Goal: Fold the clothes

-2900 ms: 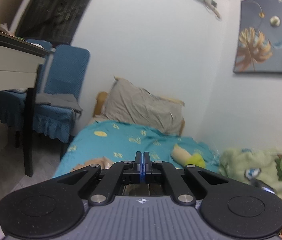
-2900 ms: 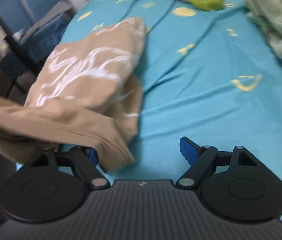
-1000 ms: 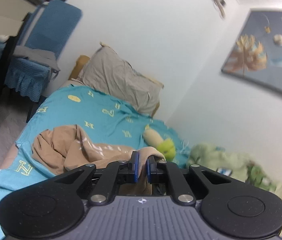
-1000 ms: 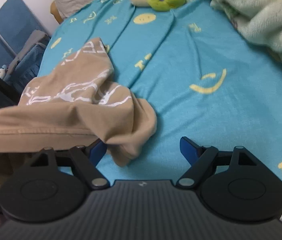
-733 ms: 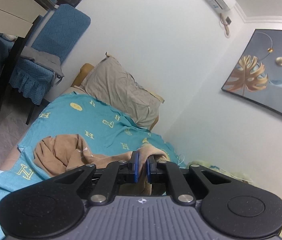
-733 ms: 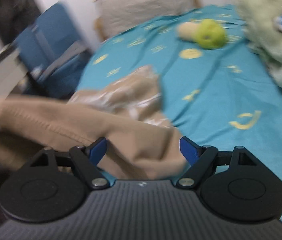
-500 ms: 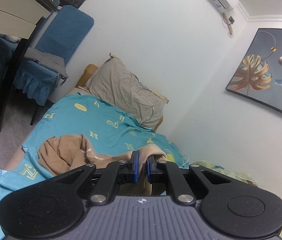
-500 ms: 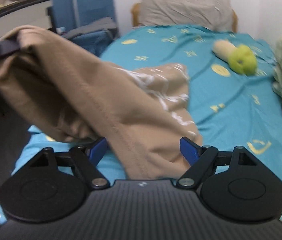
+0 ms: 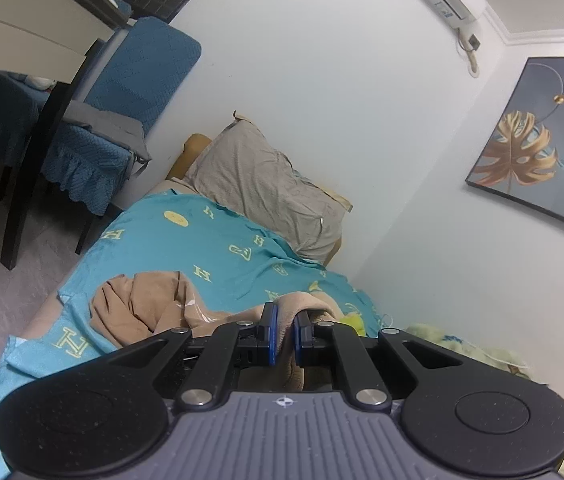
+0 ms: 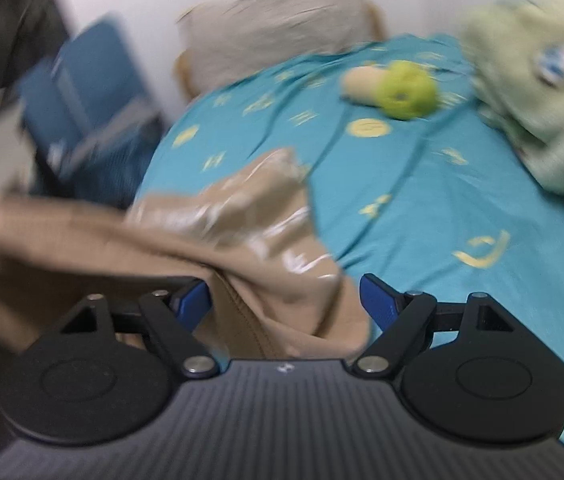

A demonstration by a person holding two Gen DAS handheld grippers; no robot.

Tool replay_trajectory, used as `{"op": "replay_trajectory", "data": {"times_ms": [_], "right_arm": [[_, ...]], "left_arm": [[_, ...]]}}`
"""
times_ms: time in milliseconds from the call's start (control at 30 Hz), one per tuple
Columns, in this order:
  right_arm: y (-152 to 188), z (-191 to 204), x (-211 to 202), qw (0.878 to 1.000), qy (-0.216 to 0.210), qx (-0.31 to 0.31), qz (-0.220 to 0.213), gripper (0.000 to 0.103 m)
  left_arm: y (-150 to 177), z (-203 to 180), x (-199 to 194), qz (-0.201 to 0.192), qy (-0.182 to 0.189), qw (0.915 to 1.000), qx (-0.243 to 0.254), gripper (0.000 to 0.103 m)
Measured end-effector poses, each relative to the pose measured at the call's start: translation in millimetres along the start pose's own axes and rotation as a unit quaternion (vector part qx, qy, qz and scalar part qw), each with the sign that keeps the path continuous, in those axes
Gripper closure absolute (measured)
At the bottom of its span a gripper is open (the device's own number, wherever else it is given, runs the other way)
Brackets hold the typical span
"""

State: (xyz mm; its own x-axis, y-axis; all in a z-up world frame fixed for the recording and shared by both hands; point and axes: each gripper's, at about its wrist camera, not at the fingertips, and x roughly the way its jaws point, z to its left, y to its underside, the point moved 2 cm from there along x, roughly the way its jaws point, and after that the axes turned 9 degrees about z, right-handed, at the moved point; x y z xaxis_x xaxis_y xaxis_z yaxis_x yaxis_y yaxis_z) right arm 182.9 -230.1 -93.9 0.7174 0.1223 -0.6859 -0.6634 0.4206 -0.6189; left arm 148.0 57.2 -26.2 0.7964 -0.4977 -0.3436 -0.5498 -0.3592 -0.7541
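One tan garment [image 9: 150, 304]; one teal sheet [image 9: 186, 248]; one pillow [image 9: 266, 188]; one green plush toy [image 10: 404, 88]; one pale green blanket [image 10: 542, 92]; one picture [image 9: 538, 148]; two blue chairs [image 9: 122, 112]; two grippers [image 9: 285, 334] [image 10: 286, 300].

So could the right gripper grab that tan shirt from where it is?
Probably yes. The right gripper is open, with a fold of the tan shirt already between its fingers and nothing blocking it; the view is blurred, though.
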Motion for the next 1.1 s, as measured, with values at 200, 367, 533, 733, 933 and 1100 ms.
{"op": "replay_trajectory", "data": {"times_ms": [200, 367, 533, 733, 933, 1100], "right_arm": [[1.3, -17.5, 11.9, 0.998, 0.037, 0.033, 0.039, 0.021], [22.4, -4.9, 54.3, 0.983, 0.110, -0.064, 0.135, 0.021], [27.5, -3.4, 54.2, 0.979, 0.145, -0.091, 0.112, 0.021], [-0.8, -20.1, -3.5, 0.994, 0.093, -0.008, -0.057, 0.060], [5.1, 1.1, -1.6, 0.997, 0.045, -0.051, -0.040, 0.094], [1.2, 13.4, -15.6, 0.997, 0.000, -0.061, -0.048, 0.094]], "left_arm": [[1.9, -3.8, -1.0, 0.002, 0.014, 0.9999, 0.001, 0.095], [1.1, -3.1, -4.0, -0.006, 0.016, 0.9998, -0.005, 0.095], [-0.2, 2.7, -6.0, -0.006, 0.000, 0.9999, -0.013, 0.095], [2.3, 14.0, 2.2, 0.040, -0.048, 0.9980, -0.007, 0.094], [18.7, 20.0, 19.8, 0.121, -0.125, 0.9840, 0.039, 0.090], [38.9, 14.8, 29.2, 0.178, -0.185, 0.9590, 0.120, 0.064]]}}
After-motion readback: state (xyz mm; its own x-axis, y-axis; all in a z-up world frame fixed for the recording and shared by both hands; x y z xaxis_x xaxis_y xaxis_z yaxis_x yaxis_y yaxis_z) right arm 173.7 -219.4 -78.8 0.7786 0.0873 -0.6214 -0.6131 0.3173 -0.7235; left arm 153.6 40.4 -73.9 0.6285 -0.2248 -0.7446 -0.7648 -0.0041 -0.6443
